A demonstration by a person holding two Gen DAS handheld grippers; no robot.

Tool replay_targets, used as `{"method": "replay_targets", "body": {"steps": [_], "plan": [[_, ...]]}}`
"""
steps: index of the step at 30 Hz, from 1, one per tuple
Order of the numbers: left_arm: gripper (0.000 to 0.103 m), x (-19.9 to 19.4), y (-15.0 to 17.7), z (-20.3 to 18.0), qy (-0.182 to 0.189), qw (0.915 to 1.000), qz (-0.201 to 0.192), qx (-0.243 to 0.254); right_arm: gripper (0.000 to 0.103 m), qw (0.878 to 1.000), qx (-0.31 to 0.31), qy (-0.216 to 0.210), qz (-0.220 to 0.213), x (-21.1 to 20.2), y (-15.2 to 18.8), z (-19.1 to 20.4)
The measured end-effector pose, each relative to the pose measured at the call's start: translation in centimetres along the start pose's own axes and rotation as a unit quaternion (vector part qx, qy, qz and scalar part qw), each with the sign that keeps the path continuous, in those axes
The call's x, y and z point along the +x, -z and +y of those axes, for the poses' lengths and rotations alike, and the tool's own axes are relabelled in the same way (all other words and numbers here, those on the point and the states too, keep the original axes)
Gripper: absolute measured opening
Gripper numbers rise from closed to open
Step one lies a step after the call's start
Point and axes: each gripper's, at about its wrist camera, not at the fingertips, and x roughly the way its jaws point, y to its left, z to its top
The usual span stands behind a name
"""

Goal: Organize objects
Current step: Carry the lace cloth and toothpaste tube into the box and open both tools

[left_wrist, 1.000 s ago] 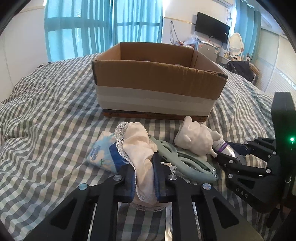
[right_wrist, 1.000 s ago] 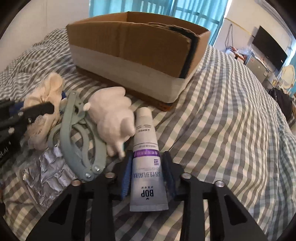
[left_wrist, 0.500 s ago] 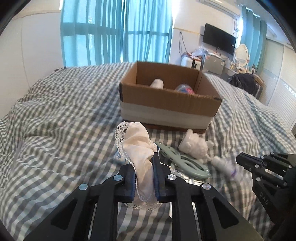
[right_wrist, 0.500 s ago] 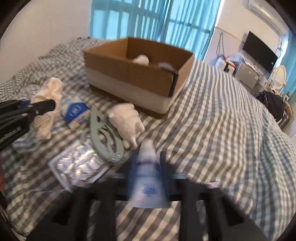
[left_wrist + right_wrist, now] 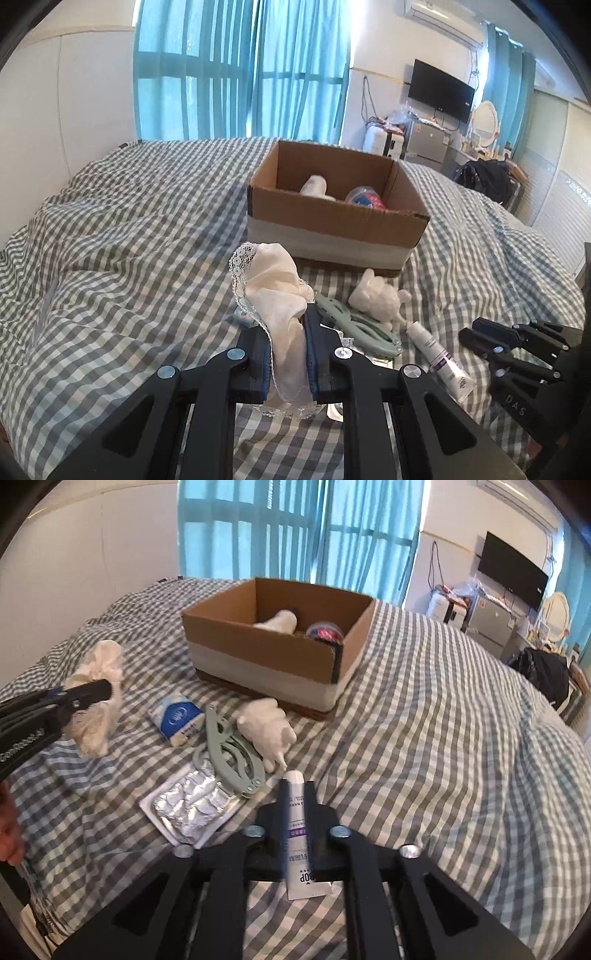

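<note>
My left gripper (image 5: 288,325) is shut on a cream lace-edged cloth (image 5: 273,291) and holds it above the bed; the cloth also shows in the right wrist view (image 5: 98,698). My right gripper (image 5: 295,794) is shut on a white and purple tube (image 5: 297,834), lifted off the bed; the tube also shows in the left wrist view (image 5: 439,356). An open cardboard box (image 5: 332,225) stands ahead, holding a white item (image 5: 280,620) and a colourful round item (image 5: 325,631).
On the checked bedspread (image 5: 424,720) lie a white plush toy (image 5: 266,723), a green folding hanger (image 5: 229,753), a foil blister pack (image 5: 192,808) and a blue tissue pack (image 5: 177,716). Curtains, a TV and furniture are at the back.
Both grippers have risen and pulled back from the bed. The cloth and the tube came up with them, and the inside of the box is now in view.
</note>
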Motion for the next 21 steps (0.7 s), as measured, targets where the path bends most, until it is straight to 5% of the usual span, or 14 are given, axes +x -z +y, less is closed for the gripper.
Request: {"method": "replay_targets", "body": {"steps": [13,21], "plan": [[0.015,5.5,1.2,0.6,0.004,0.9989,0.047,-0.002,0.026,0.997,0.013,-0.028,0.076,8.0,1.3,-0.9],[0.015,3.1,-2.3,0.0,0.027,0.9996,0.008,-0.009,0.024,1.0,0.022,-0.018,-0.013,2.2,-1.1,-1.3]]}}
